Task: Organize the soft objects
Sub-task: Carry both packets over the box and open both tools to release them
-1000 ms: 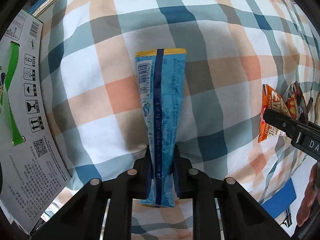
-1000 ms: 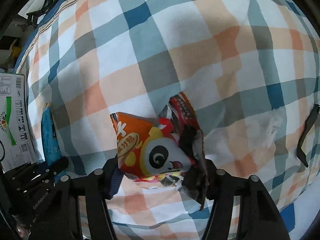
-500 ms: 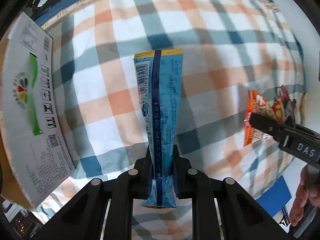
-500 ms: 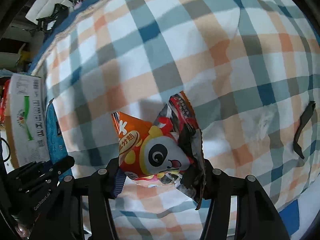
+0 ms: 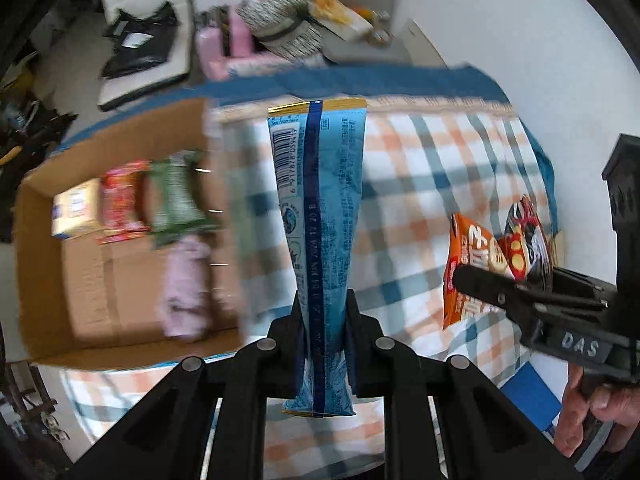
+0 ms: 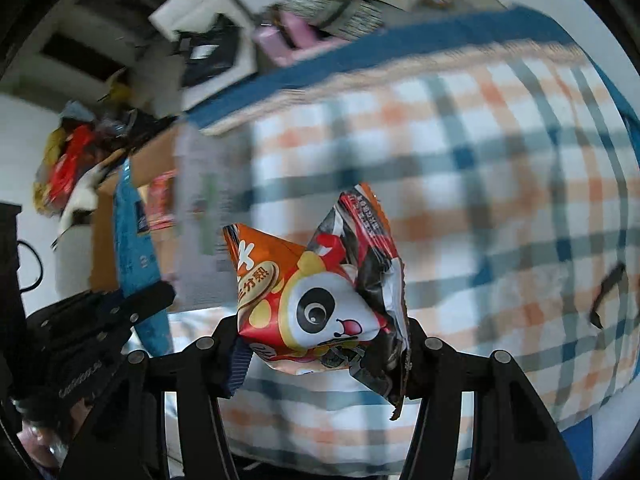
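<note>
- The left gripper (image 5: 323, 322) is closed on the blue snack packet (image 5: 320, 216); the packet stands out forward between the jaws, above the plaid cloth (image 5: 432, 184).
- The right gripper (image 6: 322, 340) pinches the orange panda snack bag (image 6: 316, 292) between its jaws.
- The cardboard box (image 5: 36, 280) with packets lies to the left.

Left tool (image 5: 323, 312) – right tool (image 6: 320, 340) – both clamped
</note>
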`<act>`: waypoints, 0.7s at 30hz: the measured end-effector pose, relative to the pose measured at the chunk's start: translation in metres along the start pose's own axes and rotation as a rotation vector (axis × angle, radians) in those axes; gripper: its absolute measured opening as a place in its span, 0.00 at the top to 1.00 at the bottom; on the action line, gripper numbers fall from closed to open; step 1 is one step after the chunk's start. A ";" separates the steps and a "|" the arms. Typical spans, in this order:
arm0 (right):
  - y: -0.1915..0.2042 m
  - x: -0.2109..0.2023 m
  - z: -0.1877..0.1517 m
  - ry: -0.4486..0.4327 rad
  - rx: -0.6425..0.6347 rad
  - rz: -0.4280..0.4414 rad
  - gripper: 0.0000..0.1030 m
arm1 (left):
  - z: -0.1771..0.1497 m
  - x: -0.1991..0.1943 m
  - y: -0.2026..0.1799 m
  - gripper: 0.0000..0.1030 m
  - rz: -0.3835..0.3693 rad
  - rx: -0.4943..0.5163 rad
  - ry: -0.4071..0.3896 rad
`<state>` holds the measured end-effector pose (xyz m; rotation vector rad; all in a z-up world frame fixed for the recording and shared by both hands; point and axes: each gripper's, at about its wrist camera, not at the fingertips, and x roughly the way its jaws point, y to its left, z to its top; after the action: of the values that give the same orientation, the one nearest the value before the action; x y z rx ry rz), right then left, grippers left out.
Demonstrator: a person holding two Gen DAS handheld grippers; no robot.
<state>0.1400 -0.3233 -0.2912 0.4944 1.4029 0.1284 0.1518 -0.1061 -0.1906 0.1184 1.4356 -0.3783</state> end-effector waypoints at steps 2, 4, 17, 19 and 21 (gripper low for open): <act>0.042 -0.002 0.001 -0.009 -0.043 0.028 0.43 | -0.003 -0.018 0.026 0.87 0.019 -0.024 -0.023; 0.080 0.000 -0.001 -0.012 -0.080 0.054 0.43 | -0.008 -0.033 0.056 0.87 0.047 -0.050 -0.044; 0.261 0.046 -0.014 0.022 -0.227 0.070 0.43 | -0.027 -0.064 0.200 0.87 0.176 -0.210 -0.099; 0.273 0.061 -0.010 0.032 -0.228 0.060 0.43 | -0.026 -0.058 0.211 0.87 0.172 -0.221 -0.085; 0.283 0.079 -0.004 0.046 -0.226 0.054 0.43 | -0.022 -0.045 0.225 0.87 0.167 -0.232 -0.055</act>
<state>0.2068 -0.0402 -0.2490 0.3435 1.4006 0.3396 0.2000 0.1196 -0.1824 0.0393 1.3940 -0.0763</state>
